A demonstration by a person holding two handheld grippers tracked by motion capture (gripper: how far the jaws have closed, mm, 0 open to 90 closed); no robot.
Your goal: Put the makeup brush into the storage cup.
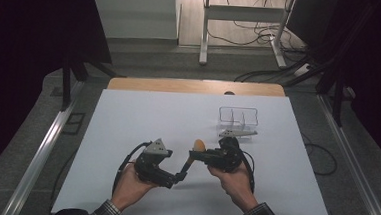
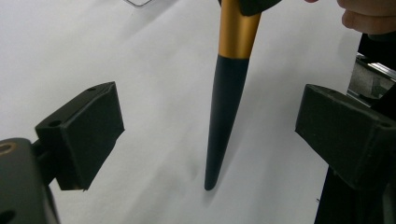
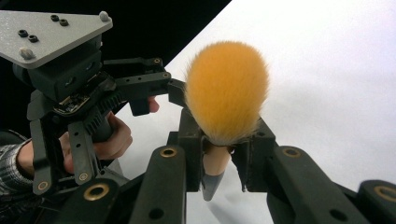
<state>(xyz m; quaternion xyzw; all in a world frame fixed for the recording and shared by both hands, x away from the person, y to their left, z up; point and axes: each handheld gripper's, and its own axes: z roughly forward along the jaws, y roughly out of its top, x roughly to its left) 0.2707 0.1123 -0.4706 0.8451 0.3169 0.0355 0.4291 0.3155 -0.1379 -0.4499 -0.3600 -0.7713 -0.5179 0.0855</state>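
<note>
A makeup brush (image 1: 189, 162) with orange bristles (image 3: 227, 88), a gold ferrule and a dark tapered handle (image 2: 224, 116) is held above the white table cover. My right gripper (image 1: 199, 156) is shut on the brush just below the bristles, its jaws clamping the ferrule (image 3: 215, 161). My left gripper (image 1: 180, 176) is open, its two black pads (image 2: 88, 126) standing wide on either side of the handle's lower end without touching it. In the right gripper view the left gripper (image 3: 161, 88) sits behind the bristles, held by a hand.
A clear wire-edged organizer (image 1: 238, 118) with compartments stands behind the right hand. The white cover (image 1: 142, 119) spans the table, with a wooden edge (image 1: 195, 86) at the back. Metal rails run along both sides, and cables lie on the floor beyond.
</note>
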